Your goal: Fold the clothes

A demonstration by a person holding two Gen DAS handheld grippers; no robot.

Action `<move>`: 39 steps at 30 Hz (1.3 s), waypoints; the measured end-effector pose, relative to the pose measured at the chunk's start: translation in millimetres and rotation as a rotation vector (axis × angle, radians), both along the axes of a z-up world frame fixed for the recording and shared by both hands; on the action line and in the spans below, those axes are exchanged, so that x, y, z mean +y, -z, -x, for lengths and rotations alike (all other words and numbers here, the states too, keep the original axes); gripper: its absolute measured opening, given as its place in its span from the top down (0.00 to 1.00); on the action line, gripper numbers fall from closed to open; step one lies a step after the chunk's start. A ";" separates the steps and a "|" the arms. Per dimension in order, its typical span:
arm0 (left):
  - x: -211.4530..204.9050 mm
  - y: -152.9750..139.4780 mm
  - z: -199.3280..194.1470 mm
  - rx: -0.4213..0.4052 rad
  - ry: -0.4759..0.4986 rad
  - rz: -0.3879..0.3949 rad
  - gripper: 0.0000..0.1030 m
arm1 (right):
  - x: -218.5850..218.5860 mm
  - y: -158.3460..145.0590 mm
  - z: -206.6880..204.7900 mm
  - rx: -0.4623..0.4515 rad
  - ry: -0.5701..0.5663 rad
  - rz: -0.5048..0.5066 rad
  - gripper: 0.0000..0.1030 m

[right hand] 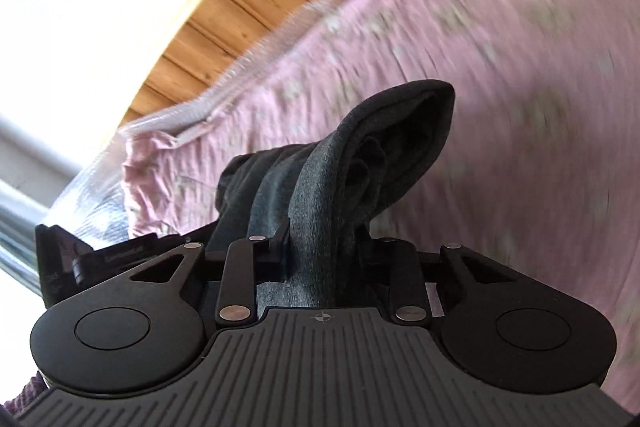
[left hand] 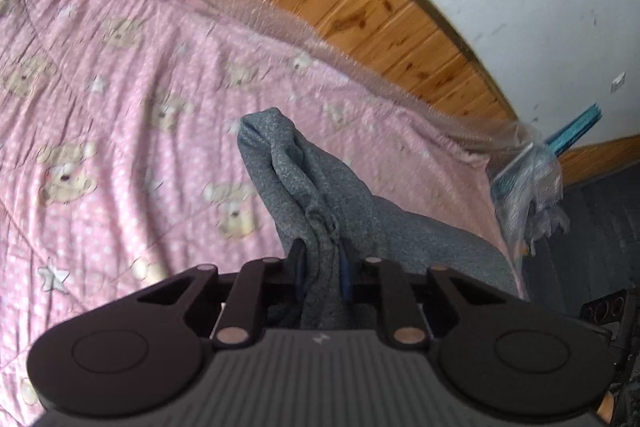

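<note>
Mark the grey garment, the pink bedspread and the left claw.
grey garment (left hand: 320, 163): left wrist view, bunched fold above the fingers.
pink bedspread (left hand: 120, 107): left wrist view, bare printed area.
left claw (left hand: 322, 259): left wrist view, midway between fingertips.

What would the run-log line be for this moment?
stage: mid-fold | left gripper: shut on grey garment | right gripper: shut on grey garment | surface: pink bedspread

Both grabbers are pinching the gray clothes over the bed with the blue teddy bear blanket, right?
Almost. Both the left gripper and the right gripper are shut on the gray garment, but the blanket is pink, not blue, with teddy bears and stars on it. The left wrist view shows the colour most clearly.
</note>
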State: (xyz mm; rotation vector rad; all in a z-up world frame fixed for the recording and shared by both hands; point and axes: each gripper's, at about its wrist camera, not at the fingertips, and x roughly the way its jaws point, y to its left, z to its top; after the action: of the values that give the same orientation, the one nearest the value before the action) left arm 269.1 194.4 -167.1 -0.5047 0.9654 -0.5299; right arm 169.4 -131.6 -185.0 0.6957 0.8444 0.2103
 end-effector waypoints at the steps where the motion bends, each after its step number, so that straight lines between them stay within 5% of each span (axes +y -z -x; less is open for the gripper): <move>1: -7.0 -9.5 -3.9 -0.016 -0.025 0.013 0.84 | -13.2 -10.6 -14.0 -0.011 -0.026 0.016 0.73; 5: -40.4 -10.4 -37.6 -0.014 -0.110 -0.039 0.83 | -69.5 -28.8 -76.6 -0.009 -0.107 0.099 0.72; 8: -60.5 40.2 -69.0 0.069 -0.199 -0.321 0.83 | -101.0 1.4 -120.7 0.055 -0.105 0.226 0.62; 9: -59.8 54.6 -72.7 0.100 -0.217 -0.391 0.83 | -110.0 18.3 -128.0 0.099 -0.079 0.296 0.45; 10: -55.4 60.7 -70.7 0.116 -0.231 -0.415 0.83 | -118.9 35.2 -135.3 0.143 -0.052 0.365 0.47; 14: -53.2 30.9 -43.7 0.018 -0.218 -0.199 0.76 | -147.3 29.0 -96.6 0.032 0.068 0.364 0.52; 18: -106.3 23.9 -45.4 -0.029 -0.048 -0.099 0.71 | -117.3 15.1 -67.2 -0.132 -0.030 0.341 0.52; 21: -133.3 56.2 -49.7 0.026 -0.012 -0.195 0.71 | -86.3 45.8 -75.2 -0.093 -0.200 0.449 0.57; 22: -137.1 70.3 -50.6 0.048 -0.011 -0.228 0.80 | -84.4 63.4 -76.7 -0.053 -0.227 0.488 0.60; 25: -128.3 80.3 -44.6 0.020 0.002 -0.223 0.80 | -94.6 78.4 -63.8 -0.092 -0.294 0.521 0.61; 28: -127.7 58.3 -40.8 0.019 0.008 -0.245 0.71 | -106.3 52.8 -64.2 -0.036 -0.340 0.487 0.59; 32: -142.2 33.0 -57.4 -0.062 -0.014 -0.239 0.51 | -109.1 17.2 -102.1 -0.133 -0.340 0.528 0.52; 35: -158.4 28.1 -79.8 -0.088 -0.035 -0.269 0.51 | -104.7 24.0 -160.9 -0.119 -0.326 0.540 0.52; 38: -160.0 57.0 -101.4 -0.009 -0.073 -0.350 0.48 | -102.6 53.0 -204.5 -0.042 -0.335 0.552 0.52; 39: -159.6 65.9 -107.0 0.014 -0.086 -0.371 0.44 | -104.4 65.8 -206.4 -0.031 -0.348 0.559 0.44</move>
State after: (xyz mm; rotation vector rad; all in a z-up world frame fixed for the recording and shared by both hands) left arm 376.1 34.8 -233.0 -0.2150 1.0228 -0.2611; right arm 375.8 -236.0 -250.8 0.0196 0.9371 0.2799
